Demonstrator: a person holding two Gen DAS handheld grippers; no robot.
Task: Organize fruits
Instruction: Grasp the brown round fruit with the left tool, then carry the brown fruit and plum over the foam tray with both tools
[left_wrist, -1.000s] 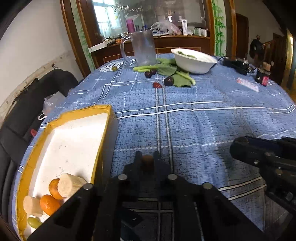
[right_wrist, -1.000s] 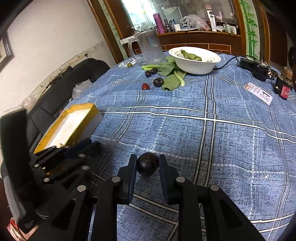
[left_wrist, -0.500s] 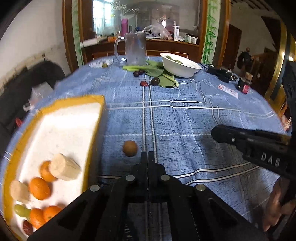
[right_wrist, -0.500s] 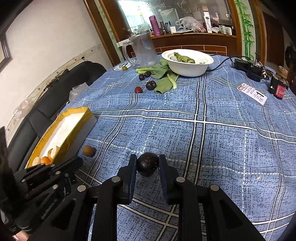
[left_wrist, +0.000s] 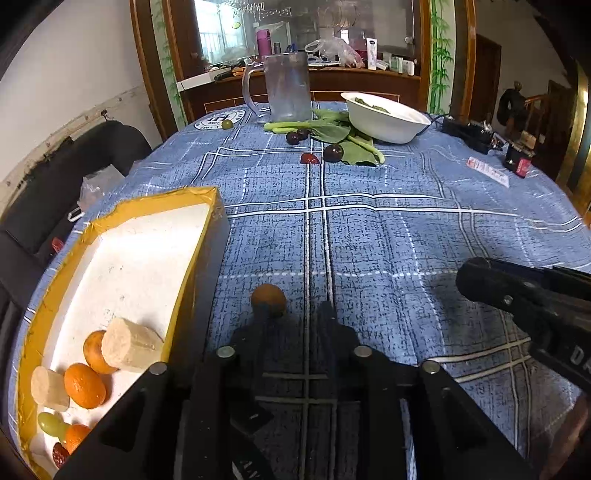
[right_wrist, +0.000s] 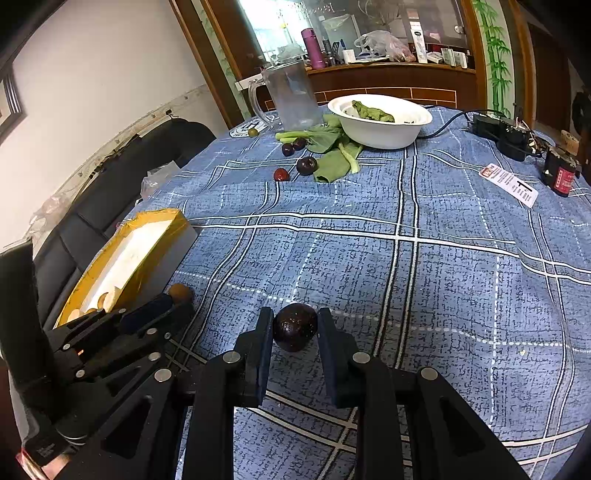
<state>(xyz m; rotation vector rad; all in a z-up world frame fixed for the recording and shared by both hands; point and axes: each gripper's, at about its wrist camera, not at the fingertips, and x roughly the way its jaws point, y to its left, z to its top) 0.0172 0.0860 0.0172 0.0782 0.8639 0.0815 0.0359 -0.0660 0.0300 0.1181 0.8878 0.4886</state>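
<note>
We hold two grippers over the blue checked tablecloth (left_wrist: 388, 229). The right gripper (right_wrist: 294, 325) is clamped on a dark plum (right_wrist: 294, 326), both pads pressed to its sides. The left gripper (left_wrist: 291, 314) has just been opening; its jaws stand narrowly apart, nothing between them. A small brown round fruit (left_wrist: 268, 300) lies on the cloth at the tip of the left finger; contact cannot be told. It sits just beside the outer wall of the yellow-rimmed foam tray (left_wrist: 199, 236).

Tray contents, near corner, counted from the left wrist view: three oranges (left_wrist: 85, 386), two pale banana pieces (left_wrist: 129, 345), one green grape (left_wrist: 50, 422), one dark red fruit (left_wrist: 59, 453), partly hidden by the gripper body.

Far side of the table: clear plastic pitcher (left_wrist: 288, 86), white bowl (left_wrist: 384, 118) with greens inside, loose leafy greens (left_wrist: 332, 133) on the cloth. Among the greens we count three dark plums (right_wrist: 307, 165), one small red fruit (right_wrist: 281, 174), and one green grape (left_wrist: 227, 124) near the pitcher. To the right: black power strip (right_wrist: 498, 131), a printed tag (right_wrist: 509, 183).

A black sofa (right_wrist: 122, 177) stands beyond the table's left edge.
</note>
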